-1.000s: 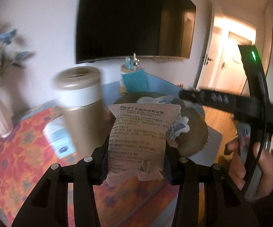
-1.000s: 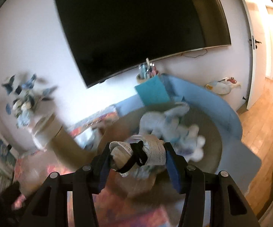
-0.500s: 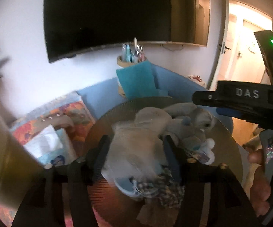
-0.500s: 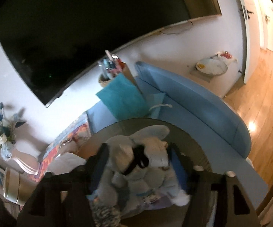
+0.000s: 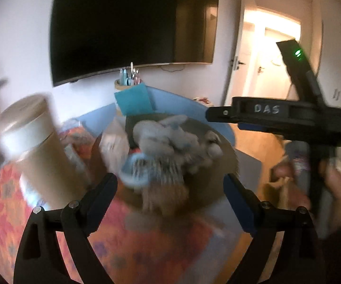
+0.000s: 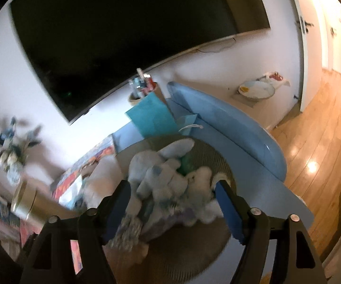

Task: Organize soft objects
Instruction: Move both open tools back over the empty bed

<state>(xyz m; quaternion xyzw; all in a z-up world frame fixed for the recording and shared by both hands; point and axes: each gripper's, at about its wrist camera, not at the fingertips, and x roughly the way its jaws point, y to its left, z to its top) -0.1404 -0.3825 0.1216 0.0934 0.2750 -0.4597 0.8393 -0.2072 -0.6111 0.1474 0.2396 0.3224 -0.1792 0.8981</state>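
Both drops look done: left gripper (image 5: 170,187) and right gripper (image 6: 172,196), jaws just spread wide and empty, hover over the plush pile (image 6: 170,177) on the round woven tray (image 6: 217,156); best retreat straight back, not snagging fabric.

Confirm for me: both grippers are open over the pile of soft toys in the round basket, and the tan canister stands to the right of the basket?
Not quite. In the left wrist view the tan canister stands left of the round basket, not right. Both grippers, left and right, are open over the soft toys.
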